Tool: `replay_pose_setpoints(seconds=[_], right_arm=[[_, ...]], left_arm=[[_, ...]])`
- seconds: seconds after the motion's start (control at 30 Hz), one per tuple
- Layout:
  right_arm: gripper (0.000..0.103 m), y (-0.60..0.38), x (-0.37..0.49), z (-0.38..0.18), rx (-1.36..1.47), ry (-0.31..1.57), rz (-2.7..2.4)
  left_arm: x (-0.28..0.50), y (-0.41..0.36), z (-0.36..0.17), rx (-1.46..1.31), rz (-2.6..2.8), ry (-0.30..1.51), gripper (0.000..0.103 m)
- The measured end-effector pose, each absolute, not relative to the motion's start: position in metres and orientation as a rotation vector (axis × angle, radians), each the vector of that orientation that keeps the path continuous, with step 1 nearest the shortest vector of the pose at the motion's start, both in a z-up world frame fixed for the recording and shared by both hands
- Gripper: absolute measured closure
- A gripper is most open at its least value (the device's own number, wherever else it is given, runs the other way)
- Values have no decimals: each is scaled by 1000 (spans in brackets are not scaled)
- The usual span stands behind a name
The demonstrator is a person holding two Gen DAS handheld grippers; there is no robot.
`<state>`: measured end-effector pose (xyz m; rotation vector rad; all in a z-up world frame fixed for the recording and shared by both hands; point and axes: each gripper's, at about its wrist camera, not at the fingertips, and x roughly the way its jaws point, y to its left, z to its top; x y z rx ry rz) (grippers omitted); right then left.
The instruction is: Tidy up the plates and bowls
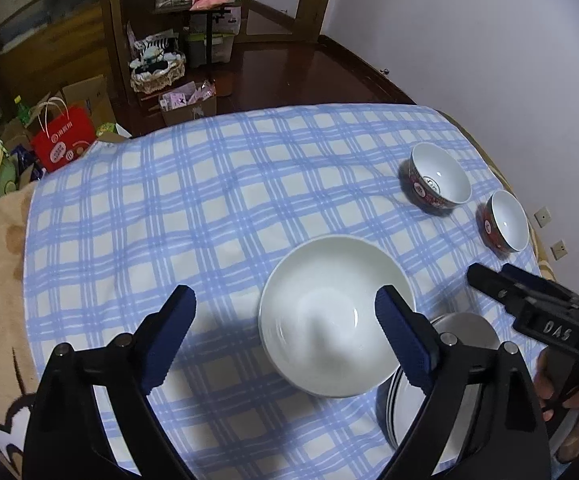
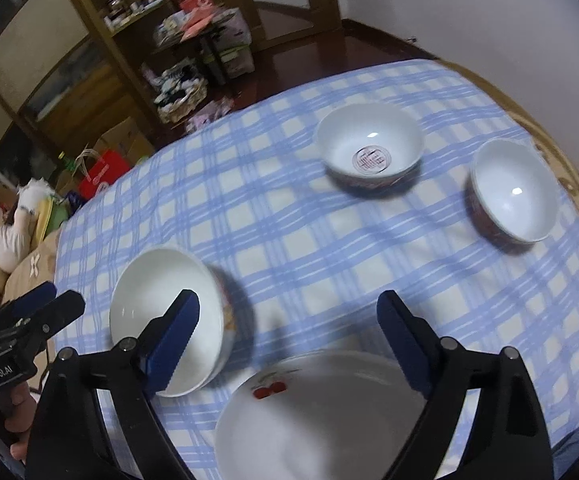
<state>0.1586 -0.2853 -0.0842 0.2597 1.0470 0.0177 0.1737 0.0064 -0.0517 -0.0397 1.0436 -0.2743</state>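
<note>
Two grippers, both spread wide and holding nothing. Left gripper [image 1: 285, 340] hangs over the checked cloth [image 1: 209, 200], its right finger [image 1: 403, 344] crossing in front of the white bowl's [image 1: 335, 320] rim, no pinch on it. That bowl sits at about six o'clock on the cloth, and the plates [image 1: 465, 330] are stacked just beside it at four o'clock. Up at two o'clock stand two red-patterned bowls: the far bowl [image 1: 441, 178] and the near bowl [image 1: 507, 220], close together but apart. Right gripper [image 2: 289, 340] hovers above the top plate [image 2: 321, 412], cherries printed on it, fingers clear of its rim. White bowl at nine o'clock from there.
</note>
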Motion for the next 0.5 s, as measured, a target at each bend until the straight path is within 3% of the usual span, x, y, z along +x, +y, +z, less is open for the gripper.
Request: replay_pose_setpoints(seconds=[0.2, 0.5], right_arm=[[1, -310, 159, -54, 210, 997, -27], [0, -372, 150, -24, 227, 933, -108]], left_arm=[[176, -20, -38, 24, -291, 1018, 13], [185, -72, -10, 24, -350, 976, 13]])
